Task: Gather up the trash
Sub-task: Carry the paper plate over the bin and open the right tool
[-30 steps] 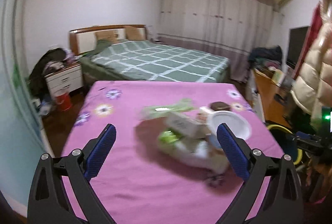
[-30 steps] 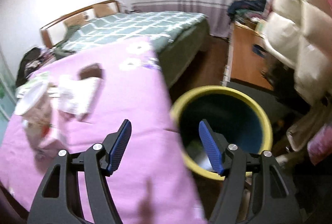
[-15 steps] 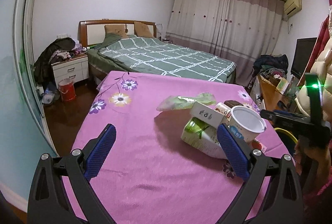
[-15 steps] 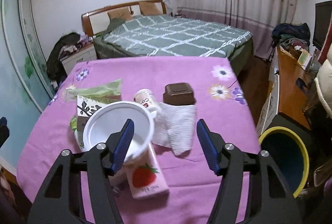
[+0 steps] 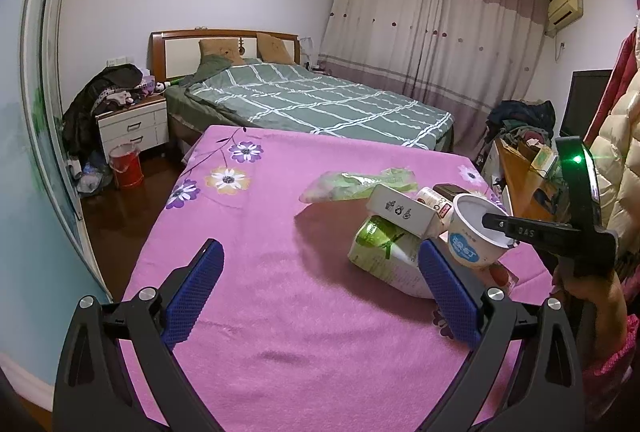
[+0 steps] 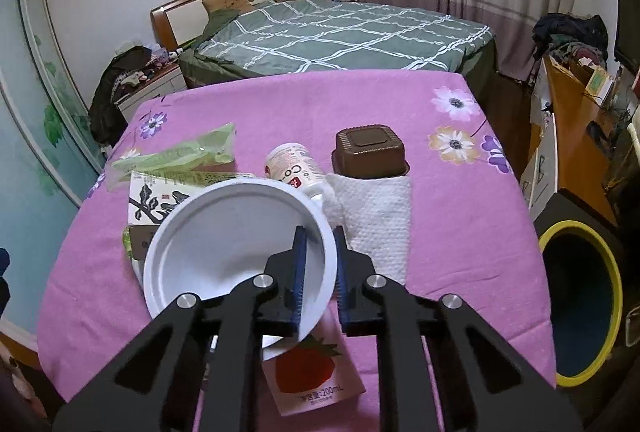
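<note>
Nearest, the right tongs [image 6: 320, 268] were clenched on the rim of the white cup [image 6: 224, 232], low in the frame; the left tongs [image 5: 320, 296] were held released. Beyond, the trash pile [image 5: 392, 228] lay on the tabletop [image 5: 256, 232]. Gripped by one thin wall, the cup could be tipped or dropped before the yellow-rimmed bin [image 6: 580, 304] at right.

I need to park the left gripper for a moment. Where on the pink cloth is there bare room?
Bare: the pink flowered tablecloth between the open left gripper and the flower prints. Crowded: its right side, where the green-white carton, white box and the white yogurt cup in the right gripper cluster.
</note>
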`<state>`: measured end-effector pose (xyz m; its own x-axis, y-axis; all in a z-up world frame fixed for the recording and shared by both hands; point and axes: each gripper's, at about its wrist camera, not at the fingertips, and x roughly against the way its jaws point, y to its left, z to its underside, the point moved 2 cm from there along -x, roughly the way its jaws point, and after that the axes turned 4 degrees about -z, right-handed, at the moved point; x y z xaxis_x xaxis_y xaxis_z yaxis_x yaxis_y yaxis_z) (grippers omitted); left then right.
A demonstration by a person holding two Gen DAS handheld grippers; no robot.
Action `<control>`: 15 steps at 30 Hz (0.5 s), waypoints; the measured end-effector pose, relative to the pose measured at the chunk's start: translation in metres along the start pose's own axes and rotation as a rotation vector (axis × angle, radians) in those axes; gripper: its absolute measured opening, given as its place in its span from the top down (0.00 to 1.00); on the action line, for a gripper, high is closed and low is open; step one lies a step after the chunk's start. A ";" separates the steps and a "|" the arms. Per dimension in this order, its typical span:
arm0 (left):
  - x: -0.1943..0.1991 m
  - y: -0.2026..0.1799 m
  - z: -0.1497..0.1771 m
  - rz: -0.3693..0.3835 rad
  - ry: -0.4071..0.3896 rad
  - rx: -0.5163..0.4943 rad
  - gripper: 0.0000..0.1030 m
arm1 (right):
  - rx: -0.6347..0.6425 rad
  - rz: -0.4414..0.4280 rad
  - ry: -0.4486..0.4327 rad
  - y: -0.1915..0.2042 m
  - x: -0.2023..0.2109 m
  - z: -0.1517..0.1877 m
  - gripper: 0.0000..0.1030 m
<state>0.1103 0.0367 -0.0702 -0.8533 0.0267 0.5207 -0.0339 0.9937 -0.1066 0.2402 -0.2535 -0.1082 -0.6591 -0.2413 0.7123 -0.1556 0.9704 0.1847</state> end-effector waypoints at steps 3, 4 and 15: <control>0.000 0.001 -0.001 -0.004 0.000 0.005 0.07 | -0.018 -0.022 -0.023 -0.002 0.009 0.001 0.90; -0.001 0.000 0.000 -0.005 0.000 0.006 0.07 | -0.026 -0.026 -0.031 -0.004 0.013 0.001 0.91; -0.005 -0.012 0.003 0.012 0.015 -0.022 0.07 | -0.214 0.035 -0.139 -0.081 0.065 0.014 0.92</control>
<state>0.1134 0.0248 -0.0741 -0.8457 0.0403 0.5321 -0.0118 0.9955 -0.0942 0.1996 -0.3481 -0.0861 -0.7586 -0.1891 0.6236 0.0186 0.9503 0.3109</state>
